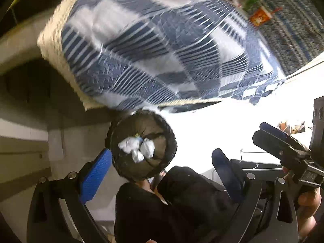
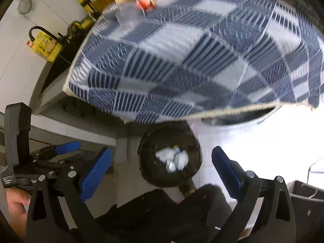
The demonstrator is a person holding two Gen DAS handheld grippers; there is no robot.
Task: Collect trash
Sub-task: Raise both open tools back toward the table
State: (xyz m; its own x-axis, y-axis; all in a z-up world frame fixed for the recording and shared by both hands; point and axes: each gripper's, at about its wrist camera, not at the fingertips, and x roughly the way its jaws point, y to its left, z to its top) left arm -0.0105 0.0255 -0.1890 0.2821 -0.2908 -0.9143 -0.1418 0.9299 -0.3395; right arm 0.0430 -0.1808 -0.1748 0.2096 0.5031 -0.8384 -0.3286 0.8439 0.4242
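Observation:
A round bin with a black liner [image 1: 141, 143] stands on the floor below the table edge; it also shows in the right wrist view [image 2: 170, 156]. Crumpled white paper balls [image 1: 137, 146] lie inside it, also seen from the right wrist [image 2: 172, 159]. My left gripper [image 1: 162, 174] is open and empty, hovering above the bin. My right gripper [image 2: 162, 174] is open and empty, also above the bin. The right gripper's body shows at the right of the left wrist view [image 1: 283, 145]; the left gripper's body shows at the left of the right wrist view [image 2: 40, 158].
A table with a blue and white checked cloth [image 1: 151, 46] overhangs the bin; it also fills the right wrist view [image 2: 192, 56]. Bottles and packets [image 2: 129, 2] stand at its far side. A yellow pack [image 2: 45, 45] sits on a side counter. The person's dark-clothed legs [image 1: 172, 206] are below.

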